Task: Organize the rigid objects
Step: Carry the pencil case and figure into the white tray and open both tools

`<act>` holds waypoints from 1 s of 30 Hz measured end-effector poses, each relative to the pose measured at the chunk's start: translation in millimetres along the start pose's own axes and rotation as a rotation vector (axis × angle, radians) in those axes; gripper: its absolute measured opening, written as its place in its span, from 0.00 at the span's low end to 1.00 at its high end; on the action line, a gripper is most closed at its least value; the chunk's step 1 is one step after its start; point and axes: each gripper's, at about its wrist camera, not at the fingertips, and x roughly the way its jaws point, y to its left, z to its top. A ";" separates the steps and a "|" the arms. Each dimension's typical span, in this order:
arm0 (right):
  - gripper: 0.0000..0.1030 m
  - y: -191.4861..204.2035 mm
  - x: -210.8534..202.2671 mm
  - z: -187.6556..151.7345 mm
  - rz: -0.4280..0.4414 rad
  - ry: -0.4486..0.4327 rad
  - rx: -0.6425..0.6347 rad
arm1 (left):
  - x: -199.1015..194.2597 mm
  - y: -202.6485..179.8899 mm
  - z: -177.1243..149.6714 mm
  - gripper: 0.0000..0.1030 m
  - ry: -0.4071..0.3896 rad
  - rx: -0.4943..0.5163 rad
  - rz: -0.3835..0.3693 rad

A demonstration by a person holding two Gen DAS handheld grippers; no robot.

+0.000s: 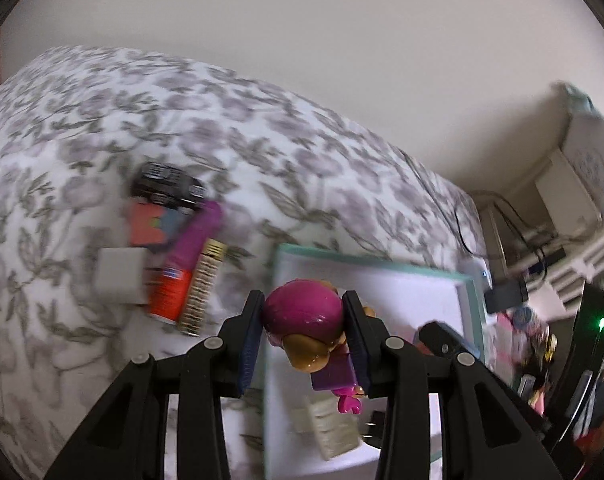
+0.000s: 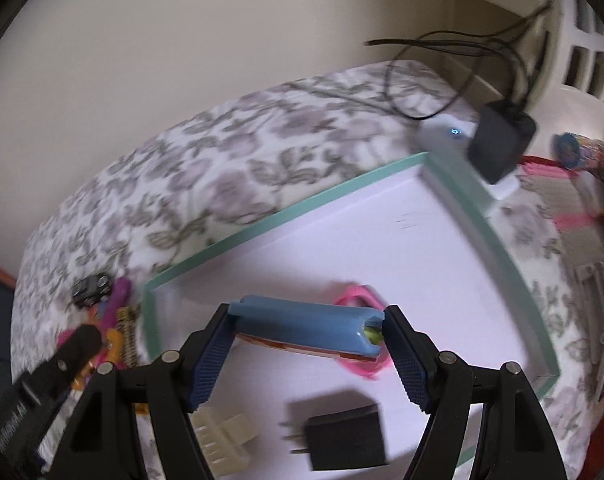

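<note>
Two hand-held grippers, both loaded, over the teal-rimmed tray (image 2: 497, 248) on the floral bed (image 1: 182, 120).

On our left, the left hand-held gripper (image 1: 303, 344) is clamped on a toy figure (image 1: 305, 320) with a magenta helmet, above the tray's left edge, with the leftover pile (image 1: 174, 256) beside it. The right hand-held gripper (image 2: 305, 344) pinches a blue bar-shaped toy (image 2: 302, 324) end to end over the tray, above a pink ring (image 2: 361, 300), cream clip (image 2: 222, 440) and black plug (image 2: 345, 436).

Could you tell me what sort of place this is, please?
Probably a bedroom: the work surface is a grey floral bedspread, with a white slatted laundry basket and a tangle of black charger cables beside it.
</note>
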 end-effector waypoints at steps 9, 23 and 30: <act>0.75 -21.8 6.7 7.8 -0.018 -0.004 0.048 | 27.5 -28.5 -16.0 0.40 0.069 0.080 -0.013; 0.75 -17.1 19.1 6.3 -0.011 0.020 0.023 | 47.3 -32.3 -25.7 0.40 0.136 0.115 0.027; 0.75 -15.9 20.7 6.1 -0.010 0.029 0.013 | 47.5 -27.5 -23.2 0.54 0.149 0.105 0.063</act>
